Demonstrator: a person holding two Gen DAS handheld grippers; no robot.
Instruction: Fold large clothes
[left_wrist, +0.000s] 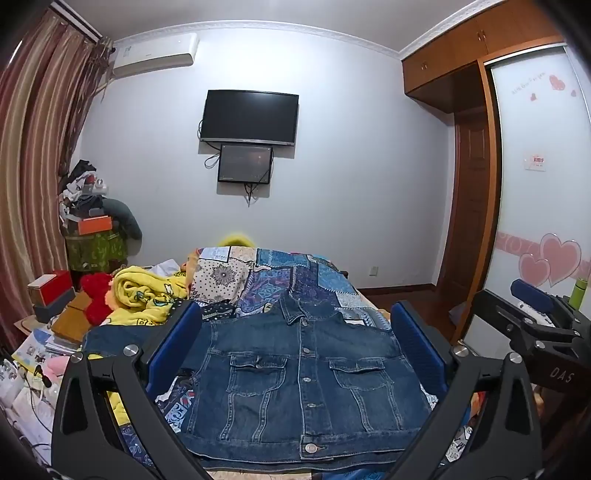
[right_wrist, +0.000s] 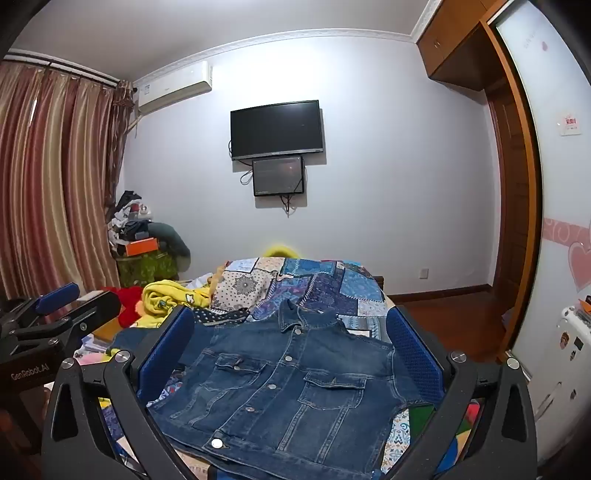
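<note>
A dark blue denim jacket (left_wrist: 303, 387) lies face up on the patchwork bedspread (left_wrist: 295, 280), buttoned, collar at the far end, sleeves tucked out of sight except one at the left (left_wrist: 110, 338). It also shows in the right wrist view (right_wrist: 288, 391). My left gripper (left_wrist: 295, 347) is open and empty, held above the jacket with a blue-padded finger on each side. My right gripper (right_wrist: 290, 347) is open and empty in the same way; it also shows at the right edge of the left wrist view (left_wrist: 532, 317).
A yellow blanket (left_wrist: 147, 295) and a red plush toy (left_wrist: 98, 295) lie on the bed's left side. Boxes and papers (left_wrist: 48, 332) are stacked beside them. A wooden wardrobe with a sliding door (left_wrist: 532, 184) stands at the right. A TV (left_wrist: 249, 118) hangs on the far wall.
</note>
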